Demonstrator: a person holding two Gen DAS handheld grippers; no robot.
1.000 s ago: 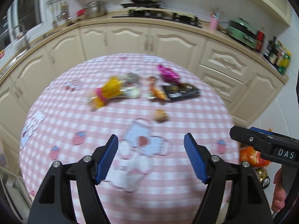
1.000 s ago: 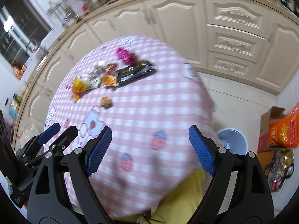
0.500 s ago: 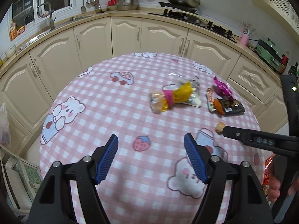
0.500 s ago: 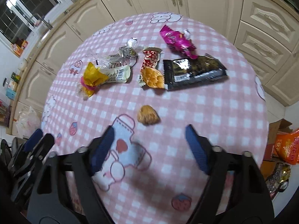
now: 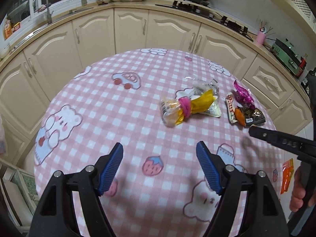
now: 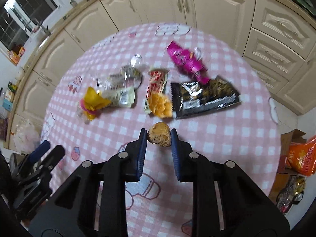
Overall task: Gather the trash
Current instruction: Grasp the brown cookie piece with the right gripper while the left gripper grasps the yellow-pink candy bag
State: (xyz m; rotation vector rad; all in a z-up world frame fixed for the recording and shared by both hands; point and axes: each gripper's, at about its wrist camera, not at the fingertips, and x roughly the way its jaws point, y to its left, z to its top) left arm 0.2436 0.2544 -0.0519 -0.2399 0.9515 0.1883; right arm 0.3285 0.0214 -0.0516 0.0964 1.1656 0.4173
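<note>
A pink checked table (image 5: 118, 102) carries a spread of trash. A small brown crumpled lump (image 6: 159, 136) lies nearest, and my right gripper (image 6: 158, 131) is closing on it, its blue pads touching both sides. Beyond lie a yellow-and-pink wrapper (image 6: 92, 102), a silvery clear wrapper (image 6: 128, 75), a red-white wrapper with an orange piece (image 6: 157, 79), a black packet (image 6: 205, 96) and a magenta wrapper (image 6: 185, 59). My left gripper (image 5: 159, 144) hovers over bare cloth short of the yellow wrapper (image 5: 185, 106), jaws opening slightly, nothing between them.
Cream kitchen cabinets (image 5: 130, 31) curve around the table's far side. On the floor to the right sit a cardboard box and an orange bag (image 6: 302, 158). A white plastic bag (image 6: 25, 136) lies at the left. A person's hand (image 5: 298, 197) holds the right gripper.
My right gripper swung over the table to the brown lump and narrowed its jaws from wide apart to around it. The left gripper moved left, so the trash now sits to its right.
</note>
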